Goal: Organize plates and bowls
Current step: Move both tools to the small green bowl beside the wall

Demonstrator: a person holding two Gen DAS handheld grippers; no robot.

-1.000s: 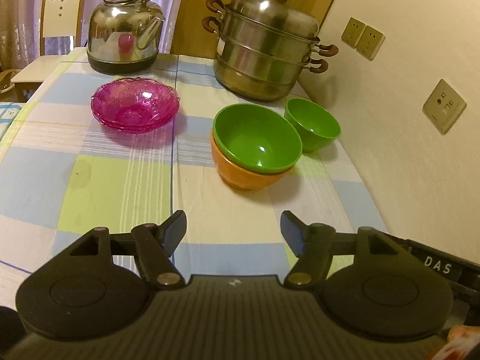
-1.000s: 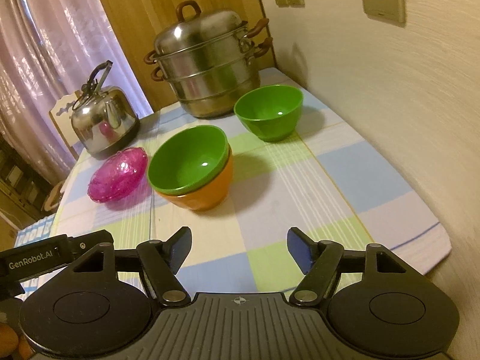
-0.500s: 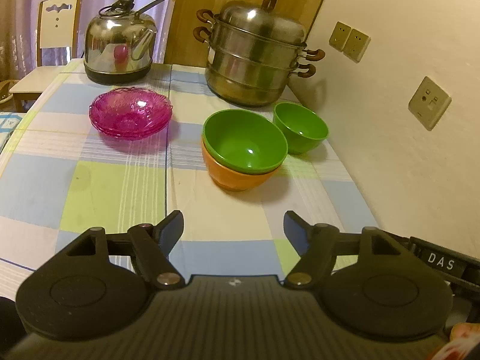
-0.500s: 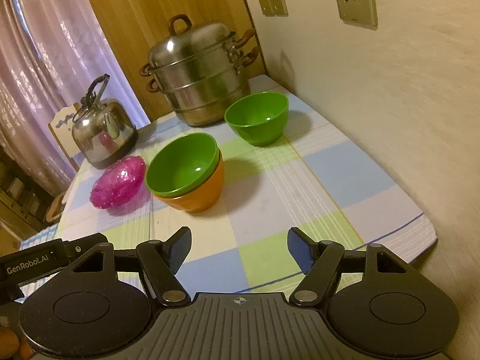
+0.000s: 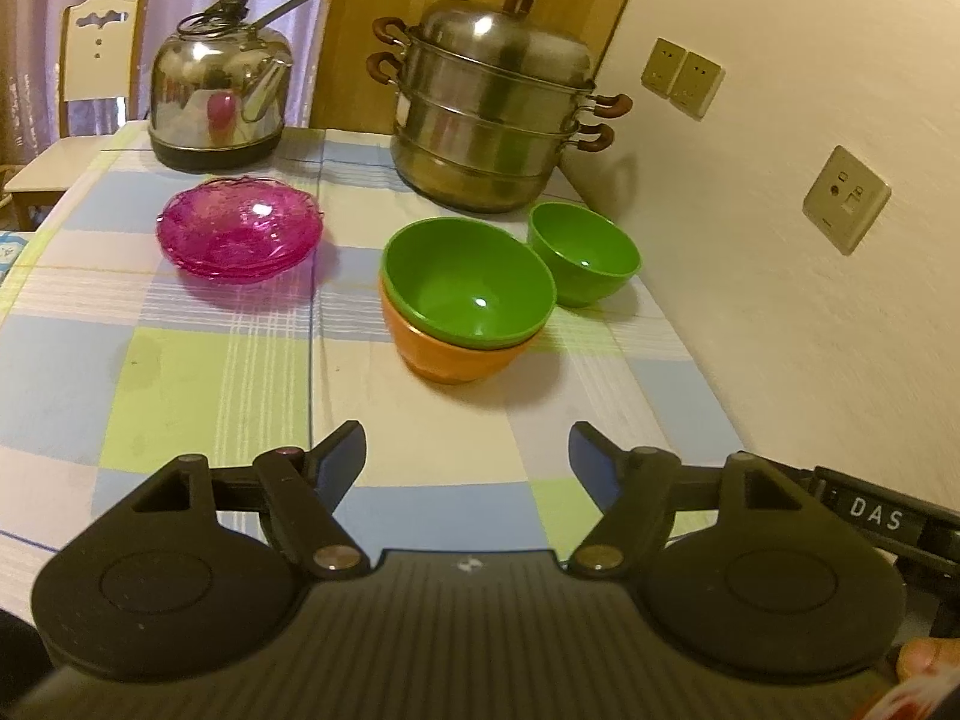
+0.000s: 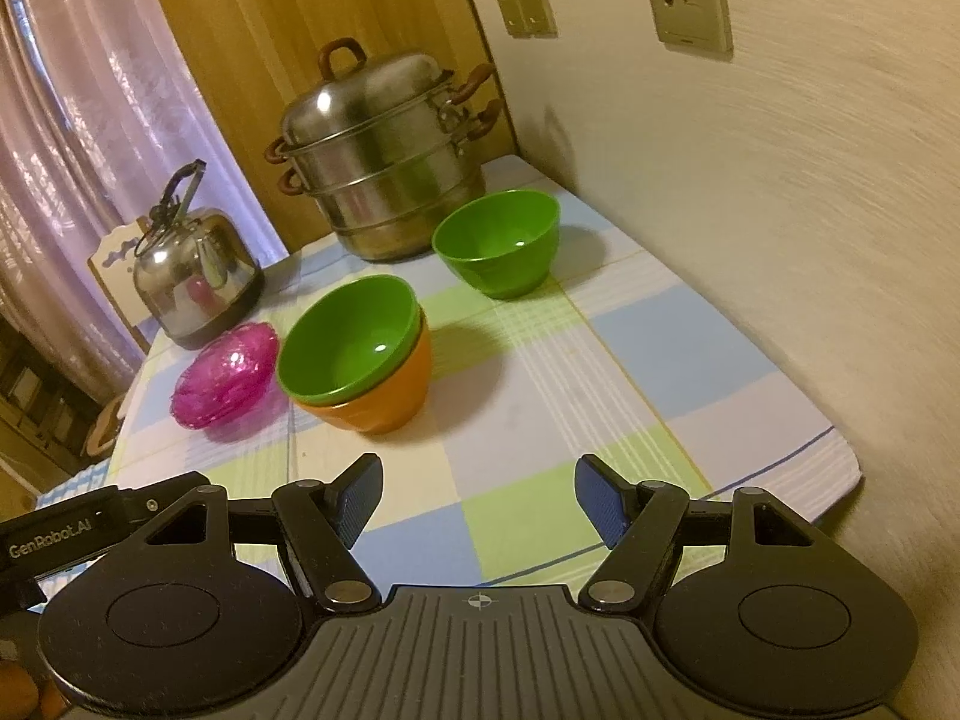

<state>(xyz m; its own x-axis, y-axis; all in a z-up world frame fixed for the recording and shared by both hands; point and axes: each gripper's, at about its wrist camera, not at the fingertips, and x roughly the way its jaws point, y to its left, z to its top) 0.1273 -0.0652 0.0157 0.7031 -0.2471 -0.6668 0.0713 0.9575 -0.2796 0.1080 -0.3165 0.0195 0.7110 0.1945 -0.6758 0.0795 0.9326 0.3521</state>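
On the checked tablecloth a green bowl [image 5: 465,291] [image 6: 348,342] sits nested in an orange bowl [image 5: 456,357] [image 6: 384,402]. A second green bowl [image 5: 582,252] [image 6: 498,243] stands alone just behind it, near the wall. To the left lies a stack of pink glass plates [image 5: 240,228] [image 6: 225,375]. My left gripper [image 5: 468,459] is open and empty, hanging over the near part of the table, well short of the bowls. My right gripper [image 6: 478,501] is likewise open with nothing between its fingers, near the table's front edge.
A steel steamer pot [image 5: 492,114] [image 6: 384,162] and a steel kettle [image 5: 219,96] [image 6: 192,276] stand at the back. A wall with sockets [image 5: 846,201] runs along the right. A chair [image 5: 99,60] stands beyond the far left corner. The table's front edge [image 6: 780,468] is close.
Both views have pulled back slightly from the bowls and tilted a little. The left gripper's fingers stand slightly wider. Nothing on the table has moved.
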